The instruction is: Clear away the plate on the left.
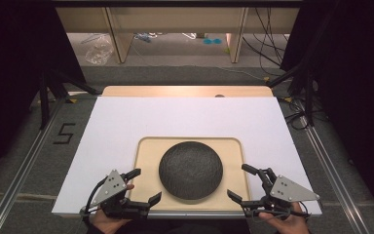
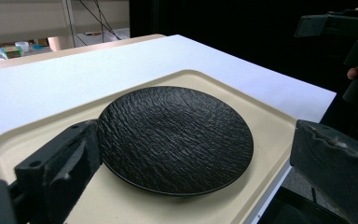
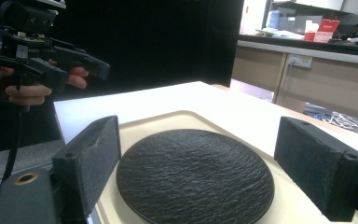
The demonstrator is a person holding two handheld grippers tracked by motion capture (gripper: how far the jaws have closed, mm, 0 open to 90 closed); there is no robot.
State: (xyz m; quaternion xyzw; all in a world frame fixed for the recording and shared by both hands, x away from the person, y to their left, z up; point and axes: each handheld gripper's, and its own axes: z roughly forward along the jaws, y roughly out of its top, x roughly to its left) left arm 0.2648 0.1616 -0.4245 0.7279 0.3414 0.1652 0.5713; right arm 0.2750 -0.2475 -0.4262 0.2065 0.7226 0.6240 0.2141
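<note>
High view: the round black textured plate lies centred on the beige tray on the white worktop, between the left tongs and right tongs, both open

Left gripper view: approach the plate low, at rim level

Right gripper view: grip its rim squarely

A lab recording booth is showing itself here: black curtains are hanging round a white-topped desk, aluminium rails and cables are running across the carpet.

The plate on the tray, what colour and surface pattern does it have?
The plate is black with a rough, rippled slate-like texture, clearest in the left gripper view.
</note>
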